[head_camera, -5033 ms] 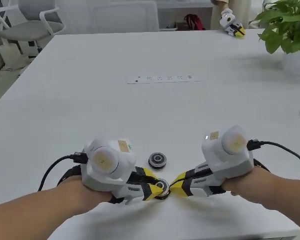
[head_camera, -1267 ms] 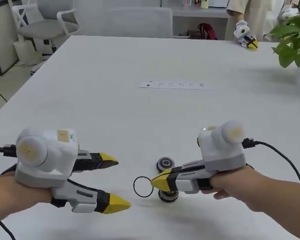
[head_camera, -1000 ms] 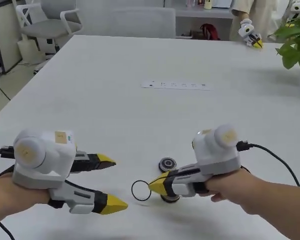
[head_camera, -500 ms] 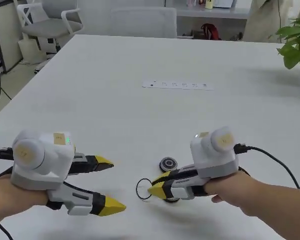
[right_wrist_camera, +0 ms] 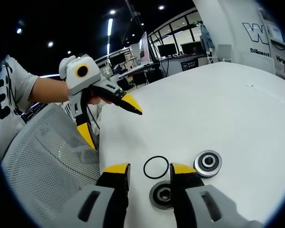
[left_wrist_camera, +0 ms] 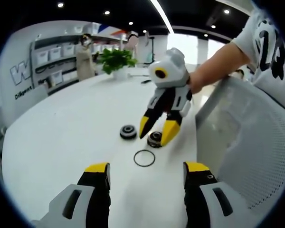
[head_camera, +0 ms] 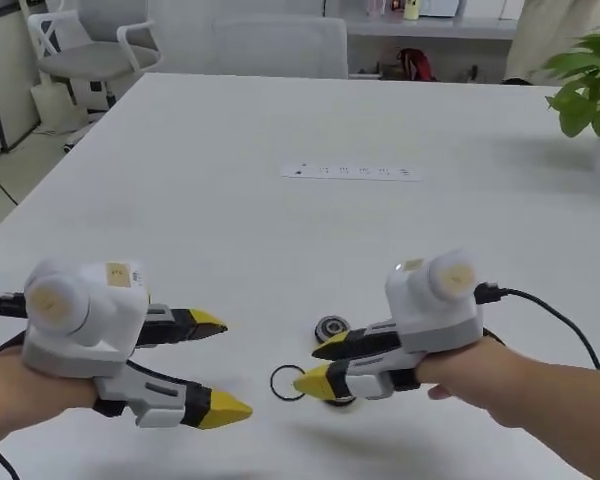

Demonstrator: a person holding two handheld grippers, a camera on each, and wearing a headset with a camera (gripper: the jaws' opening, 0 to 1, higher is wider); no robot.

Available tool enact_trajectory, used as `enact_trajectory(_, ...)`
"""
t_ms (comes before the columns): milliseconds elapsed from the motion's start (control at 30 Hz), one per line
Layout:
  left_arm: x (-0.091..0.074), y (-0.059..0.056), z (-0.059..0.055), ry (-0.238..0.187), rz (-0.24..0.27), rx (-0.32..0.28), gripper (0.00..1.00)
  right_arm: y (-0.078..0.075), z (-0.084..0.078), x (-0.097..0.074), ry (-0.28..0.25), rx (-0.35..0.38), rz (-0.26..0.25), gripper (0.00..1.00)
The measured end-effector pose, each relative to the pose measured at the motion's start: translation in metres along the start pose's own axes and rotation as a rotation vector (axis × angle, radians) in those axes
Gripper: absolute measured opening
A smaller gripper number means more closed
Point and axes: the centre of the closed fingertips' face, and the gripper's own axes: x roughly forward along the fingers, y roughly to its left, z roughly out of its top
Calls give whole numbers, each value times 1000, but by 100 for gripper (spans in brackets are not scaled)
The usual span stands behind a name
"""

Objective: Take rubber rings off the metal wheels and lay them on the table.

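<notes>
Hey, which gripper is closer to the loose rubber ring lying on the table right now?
Right. The right gripper has a jaw tip just beside the rubber ring; the left gripper is farther off on the ring's other side, jaws open, not touching it.

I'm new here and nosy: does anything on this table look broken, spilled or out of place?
Nothing stands out. The rubber ring lies flat on the table beside the near metal wheel; the far metal wheel lies flat too. The left tongs and right tongs are open and hold nothing.
</notes>
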Motion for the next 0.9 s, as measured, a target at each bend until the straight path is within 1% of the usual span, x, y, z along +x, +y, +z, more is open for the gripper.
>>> enact_trajectory(167, 6, 1, 6, -5, -7, 6, 63, 1, 0, -9, -3, -17, 2, 34)
enact_trajectory(333, 12, -2, 11, -4, -25, 14, 63, 0, -4, -19, -8, -24, -3, 36)
enact_trajectory(667, 23, -4, 18, 1, -47, 29, 63, -12, -17, -38, -2, -20, -38, 38)
enact_trajectory(800, 29, -4, 18, 5, -57, 32, 63, -17, -23, -43, 7, -26, -50, 38)
enact_trajectory(900, 35, -7, 20, 10, -69, 39, 62, -20, -27, -45, 11, -28, -57, 38)
